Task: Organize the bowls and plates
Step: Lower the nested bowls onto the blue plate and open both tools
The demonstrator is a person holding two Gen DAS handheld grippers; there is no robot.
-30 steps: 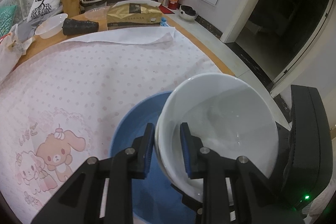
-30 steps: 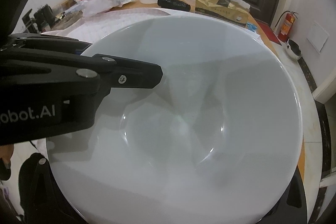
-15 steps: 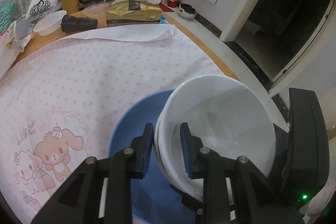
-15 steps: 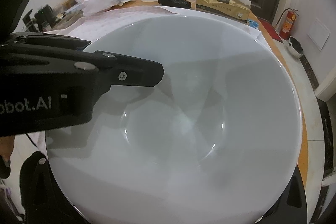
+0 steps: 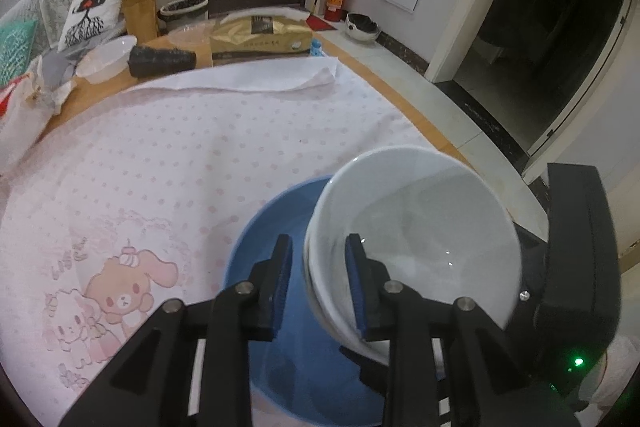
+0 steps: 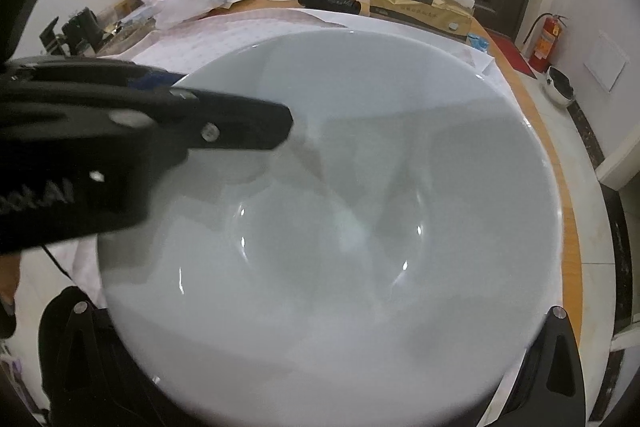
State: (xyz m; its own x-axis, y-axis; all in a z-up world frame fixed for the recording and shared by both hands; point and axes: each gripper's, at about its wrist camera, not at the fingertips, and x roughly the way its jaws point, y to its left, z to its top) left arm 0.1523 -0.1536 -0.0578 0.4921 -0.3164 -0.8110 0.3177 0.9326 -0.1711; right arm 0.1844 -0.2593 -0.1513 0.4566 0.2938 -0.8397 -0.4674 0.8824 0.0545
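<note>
While straddled, white bowl tilted.
</note>
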